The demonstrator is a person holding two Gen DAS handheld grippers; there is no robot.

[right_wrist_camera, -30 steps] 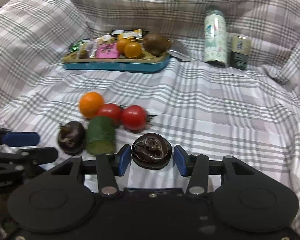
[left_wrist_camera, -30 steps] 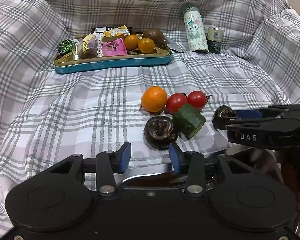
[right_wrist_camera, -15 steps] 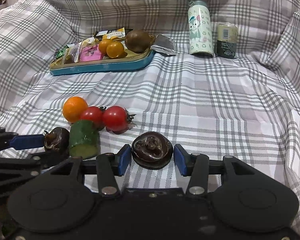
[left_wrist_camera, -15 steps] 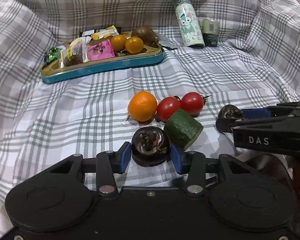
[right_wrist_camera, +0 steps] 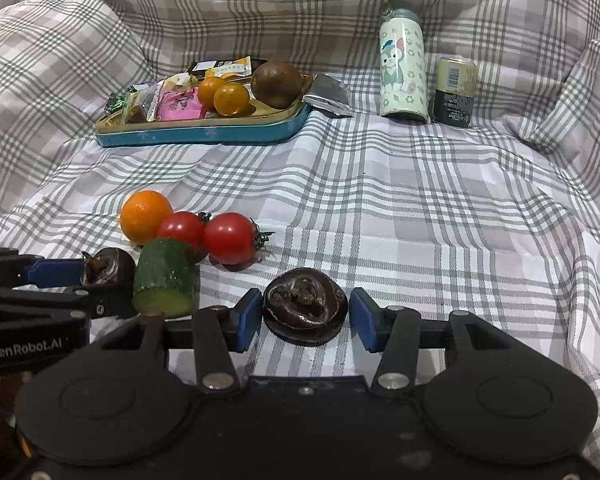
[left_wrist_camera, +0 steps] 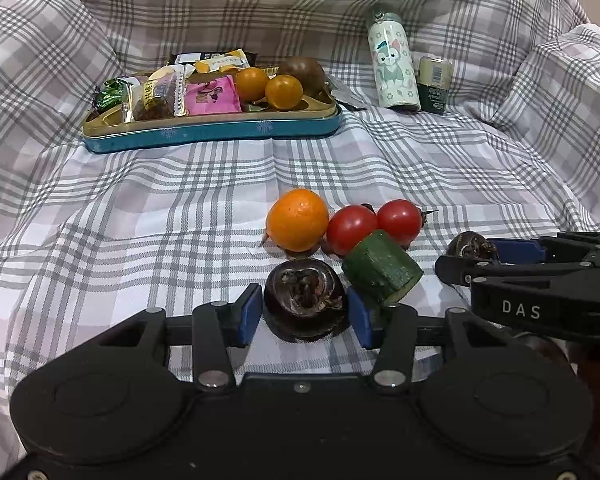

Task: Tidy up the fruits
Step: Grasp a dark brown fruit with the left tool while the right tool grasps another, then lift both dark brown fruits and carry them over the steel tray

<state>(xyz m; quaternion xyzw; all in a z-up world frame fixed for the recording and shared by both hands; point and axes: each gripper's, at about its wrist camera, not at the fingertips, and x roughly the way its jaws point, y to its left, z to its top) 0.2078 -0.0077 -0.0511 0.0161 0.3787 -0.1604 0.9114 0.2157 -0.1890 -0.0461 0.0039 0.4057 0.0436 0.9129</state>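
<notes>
Left gripper (left_wrist_camera: 305, 314) with blue pads pressed to both sides of a dark, wrinkled, glossy round fruit (left_wrist_camera: 305, 302), clamped on it, resting on the checked cloth (left_wrist_camera: 160, 220); right gripper (right_wrist_camera: 305, 320) parted, narrow gaps either side of a second dark wrinkled fruit (right_wrist_camera: 305, 306) lying between its pads; just past the left one, a rough-skinned green cucumber chunk (left_wrist_camera: 382, 266), two smooth red tomatoes (left_wrist_camera: 352, 228), a dimpled orange (left_wrist_camera: 298, 220); far back, a teal metal tray (left_wrist_camera: 212, 134) of snacks and fruit.
</notes>
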